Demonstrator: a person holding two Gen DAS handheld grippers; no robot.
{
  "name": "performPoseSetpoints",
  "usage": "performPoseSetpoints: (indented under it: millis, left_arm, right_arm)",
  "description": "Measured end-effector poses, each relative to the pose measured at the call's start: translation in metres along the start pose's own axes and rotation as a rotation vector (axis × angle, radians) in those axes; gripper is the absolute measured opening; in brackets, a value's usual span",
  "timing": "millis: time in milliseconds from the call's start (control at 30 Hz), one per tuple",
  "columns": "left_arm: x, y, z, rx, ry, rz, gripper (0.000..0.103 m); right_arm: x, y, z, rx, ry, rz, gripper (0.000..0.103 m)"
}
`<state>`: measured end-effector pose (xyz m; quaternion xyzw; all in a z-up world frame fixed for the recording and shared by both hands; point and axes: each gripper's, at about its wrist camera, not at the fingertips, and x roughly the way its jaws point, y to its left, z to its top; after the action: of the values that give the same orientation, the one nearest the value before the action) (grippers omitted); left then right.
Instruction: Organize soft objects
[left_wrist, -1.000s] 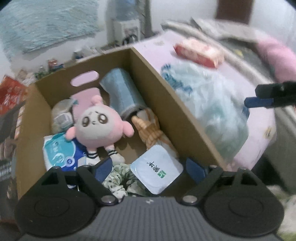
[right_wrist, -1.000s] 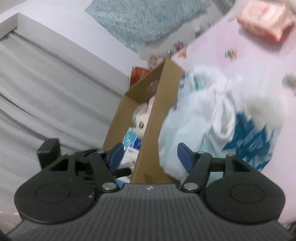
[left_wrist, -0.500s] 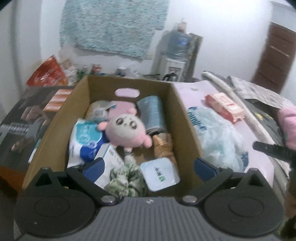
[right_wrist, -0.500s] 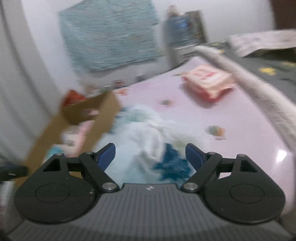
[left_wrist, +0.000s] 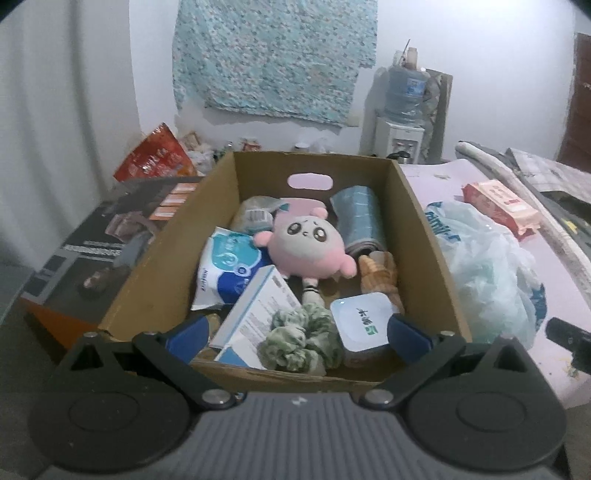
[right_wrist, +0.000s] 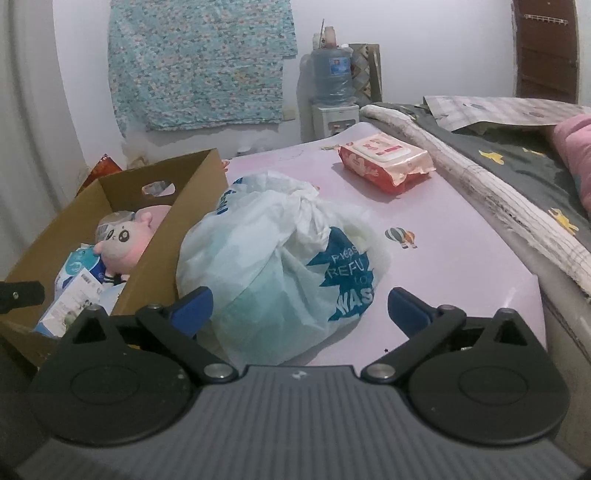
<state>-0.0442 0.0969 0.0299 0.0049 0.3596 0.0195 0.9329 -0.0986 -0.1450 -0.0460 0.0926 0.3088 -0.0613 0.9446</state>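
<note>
A cardboard box (left_wrist: 424, 236) holds a pink plush toy (left_wrist: 308, 245), a blue tissue pack (left_wrist: 231, 267), a green scrunchie (left_wrist: 299, 338), a rolled blue cloth (left_wrist: 358, 219), a white carton (left_wrist: 258, 314) and a white lidded pack (left_wrist: 364, 325). My left gripper (left_wrist: 297, 334) is open and empty at the box's near rim. A tied white and blue plastic bag (right_wrist: 284, 266) lies right of the box (right_wrist: 173, 229) on the pink bed sheet (right_wrist: 454, 221). My right gripper (right_wrist: 299, 308) is open and empty just before the bag. A red wipes pack (right_wrist: 386, 160) lies farther back.
A grey blanket and rolled white bedding (right_wrist: 491, 192) run along the right of the bed. A dark printed box (left_wrist: 96, 243) sits left of the cardboard box. A water dispenser (left_wrist: 402, 110) and a hanging patterned cloth (left_wrist: 273, 55) are at the back wall.
Both grippers have pulled back and levelled out. The left now looks into the box from its near rim. The right has swung to face the plastic bag squarely.
</note>
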Motion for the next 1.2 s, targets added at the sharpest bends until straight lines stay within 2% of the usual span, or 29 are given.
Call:
performPoseSetpoints:
  millis: [233, 333, 500, 633, 833, 900, 1200]
  left_arm:
    - [-0.004, -0.012, -0.004, 0.105, -0.014, 0.020, 0.103]
    - [-0.004, -0.015, -0.007, 0.129, -0.005, 0.014, 0.103]
    - [-0.004, -0.015, -0.008, 0.133, 0.015, 0.018, 0.103]
    - [0.002, -0.007, -0.007, 0.099, 0.063, 0.000, 0.103]
    - [0.010, 0.002, -0.010, 0.069, 0.131, 0.012, 0.103]
    - [0.009, 0.003, -0.011, 0.059, 0.133, 0.010, 0.103]
    - [0.007, -0.001, -0.010, 0.094, 0.179, 0.060, 0.103]
  right_arm:
    - [-0.009, 0.004, 0.003, 0.007, -0.002, -0.084, 0.102]
    - [-0.012, 0.008, 0.001, -0.020, -0.021, -0.128, 0.102]
    - [-0.014, 0.014, -0.001, -0.062, -0.042, -0.148, 0.102]
    - [-0.012, 0.019, 0.001, -0.069, -0.014, -0.109, 0.102]
    - [-0.003, 0.028, 0.003, -0.062, 0.033, -0.055, 0.102]
    - [-0.001, 0.031, 0.003, -0.064, 0.046, -0.038, 0.102]
    - [0.003, 0.039, 0.007, -0.082, 0.096, -0.001, 0.102]
